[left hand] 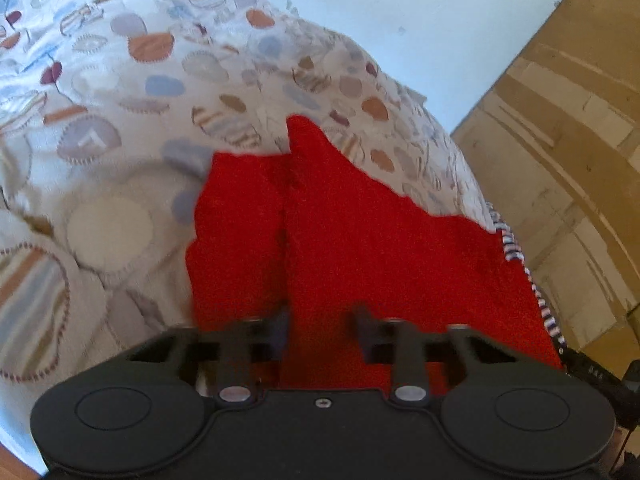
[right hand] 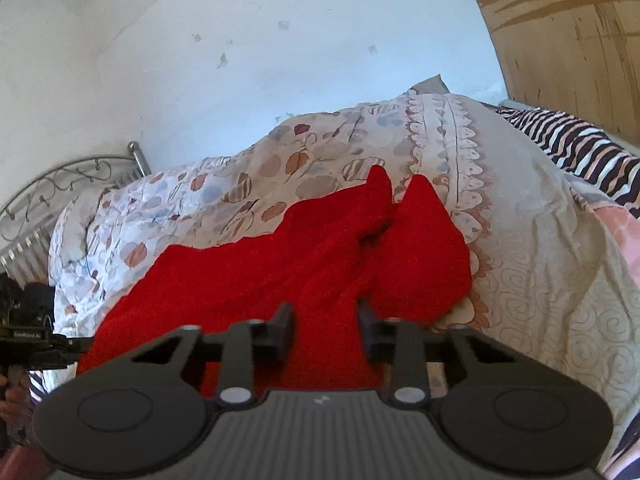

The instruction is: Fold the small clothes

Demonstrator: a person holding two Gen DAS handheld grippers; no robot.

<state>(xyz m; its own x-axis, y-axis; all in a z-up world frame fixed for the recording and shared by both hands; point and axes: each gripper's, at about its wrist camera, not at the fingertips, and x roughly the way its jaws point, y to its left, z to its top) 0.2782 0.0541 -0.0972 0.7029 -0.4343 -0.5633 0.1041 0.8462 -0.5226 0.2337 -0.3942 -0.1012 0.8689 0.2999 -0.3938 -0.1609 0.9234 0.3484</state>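
A small pair of red trousers (left hand: 360, 240) lies on the patterned bedspread (left hand: 100, 140), its two legs pointing away. My left gripper (left hand: 322, 328) is right over the waist end, jaws apart with red cloth between the fingers. In the right wrist view the red trousers (right hand: 320, 248) spread from lower left to the leg ends at upper right. My right gripper (right hand: 326, 332) sits low over the cloth, jaws apart, red fabric between the fingers. Whether either gripper pinches the cloth is unclear.
The bedspread (right hand: 540, 240) covers a bed with a metal headboard (right hand: 60, 188) at the left. A striped pillow (right hand: 580, 148) lies at the far right. A white wall (right hand: 280, 40) and a wooden wardrobe (left hand: 560, 140) stand behind. The other gripper (right hand: 28, 336) shows at the left edge.
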